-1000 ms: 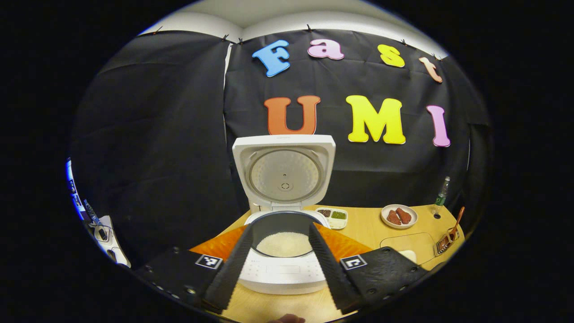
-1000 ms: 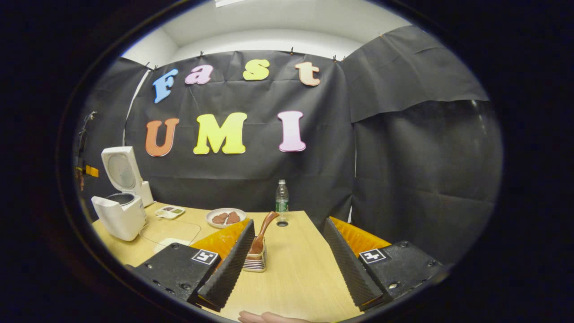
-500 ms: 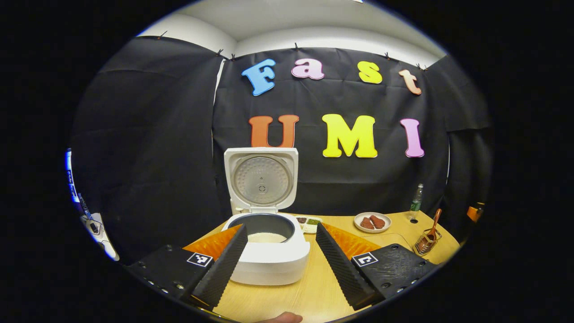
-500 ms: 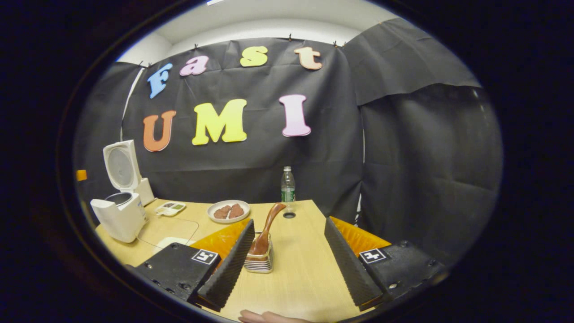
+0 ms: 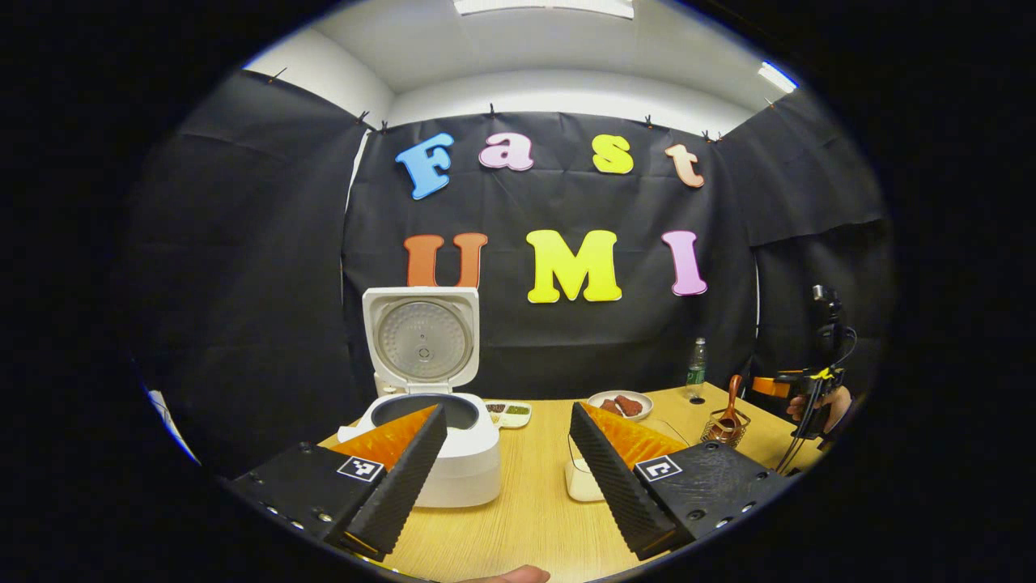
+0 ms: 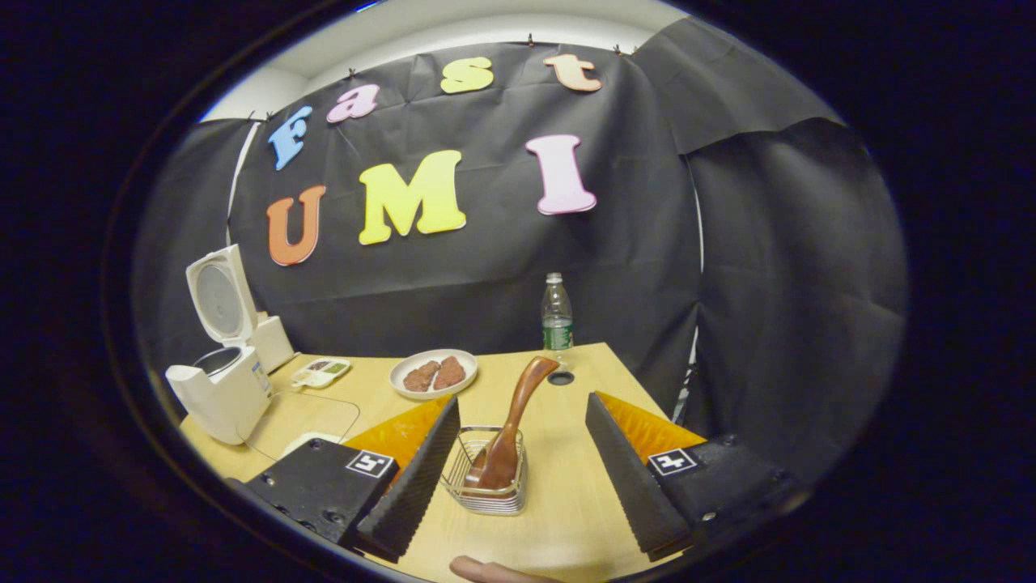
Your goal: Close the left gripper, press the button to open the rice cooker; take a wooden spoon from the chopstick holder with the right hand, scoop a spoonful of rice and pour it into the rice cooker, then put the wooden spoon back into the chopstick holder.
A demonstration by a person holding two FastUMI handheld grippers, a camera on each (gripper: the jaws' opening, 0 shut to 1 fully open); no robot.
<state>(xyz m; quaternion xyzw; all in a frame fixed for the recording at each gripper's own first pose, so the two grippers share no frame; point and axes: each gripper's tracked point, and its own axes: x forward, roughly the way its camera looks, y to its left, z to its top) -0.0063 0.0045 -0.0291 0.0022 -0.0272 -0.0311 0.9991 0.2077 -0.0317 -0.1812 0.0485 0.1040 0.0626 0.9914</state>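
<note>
The white rice cooker (image 5: 441,453) stands open with its lid (image 5: 421,340) upright, a little ahead of my left gripper (image 5: 507,409), which is open and holds nothing. A white rice bowl (image 5: 581,479) sits partly hidden behind its right finger. In the right gripper view, the wooden spoon (image 6: 514,421) leans in the wire chopstick holder (image 6: 486,482). My right gripper (image 6: 522,399) is open, its fingers either side of the holder and clear of the spoon. The cooker (image 6: 222,389) stands far left. The left gripper view shows the spoon (image 5: 731,401) and the right gripper (image 5: 809,393) at far right.
On the wooden table (image 6: 558,502) at the back are a plate of brown food (image 6: 433,374), a small seasoning dish (image 6: 321,372) and a plastic bottle (image 6: 556,316). A clear mat (image 6: 312,413) lies beside the cooker. Black cloth walls close the booth.
The left gripper has drawn back from the open cooker, which now looks smaller. The right gripper has moved in on the chopstick holder, so the spoon now stands between its open fingers.
</note>
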